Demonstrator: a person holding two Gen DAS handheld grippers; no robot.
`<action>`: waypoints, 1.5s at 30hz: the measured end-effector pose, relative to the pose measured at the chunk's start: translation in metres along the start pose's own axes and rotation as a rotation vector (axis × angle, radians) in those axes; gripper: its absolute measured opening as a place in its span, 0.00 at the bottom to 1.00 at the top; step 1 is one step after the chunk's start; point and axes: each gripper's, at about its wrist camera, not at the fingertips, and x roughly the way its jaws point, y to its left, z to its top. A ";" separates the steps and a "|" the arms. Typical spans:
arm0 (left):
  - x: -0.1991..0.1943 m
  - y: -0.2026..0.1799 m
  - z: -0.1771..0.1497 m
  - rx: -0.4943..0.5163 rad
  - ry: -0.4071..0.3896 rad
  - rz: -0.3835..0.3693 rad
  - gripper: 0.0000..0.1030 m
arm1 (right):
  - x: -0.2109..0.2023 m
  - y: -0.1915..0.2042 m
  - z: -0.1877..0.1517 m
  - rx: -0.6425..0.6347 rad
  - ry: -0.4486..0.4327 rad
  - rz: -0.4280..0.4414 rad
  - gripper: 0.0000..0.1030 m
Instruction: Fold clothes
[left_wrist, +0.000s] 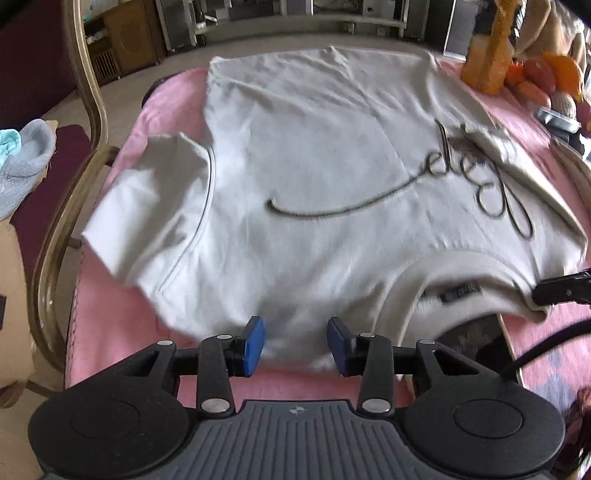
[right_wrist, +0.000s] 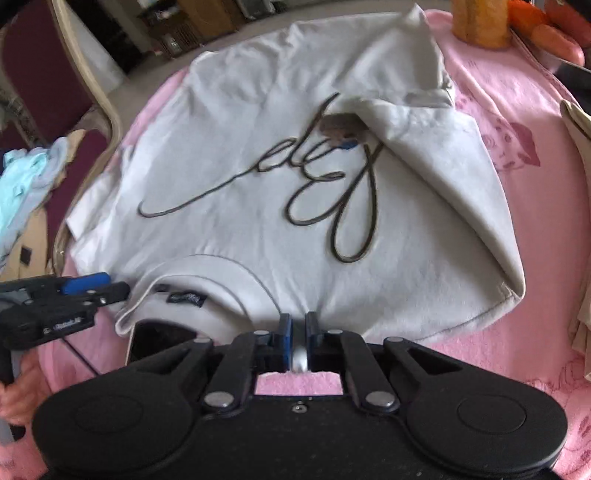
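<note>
Left wrist view: a white T-shirt (left_wrist: 295, 177) with black script lettering lies spread face up on a pink cloth (left_wrist: 166, 107) covering a table, collar nearest the camera. The left gripper (left_wrist: 295, 345) hovers at the shirt's near shoulder edge, its blue pads spread apart with nothing between them. A chair (left_wrist: 74, 158) stands at the left.

Right wrist view: the right gripper (right_wrist: 298, 332) has its pads pressed together, pinching the T-shirt's near edge beside the collar. The shirt's right side is folded over the lettering.
</note>
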 end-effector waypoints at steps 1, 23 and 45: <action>-0.003 0.000 -0.002 0.004 0.005 0.006 0.38 | -0.002 0.000 -0.003 -0.004 0.024 0.006 0.09; 0.015 0.005 0.041 -0.125 -0.038 -0.036 0.42 | -0.047 -0.100 0.078 0.343 -0.364 -0.143 0.27; 0.011 0.002 0.038 -0.107 -0.109 0.021 0.43 | -0.011 -0.094 0.094 0.213 -0.372 -0.242 0.02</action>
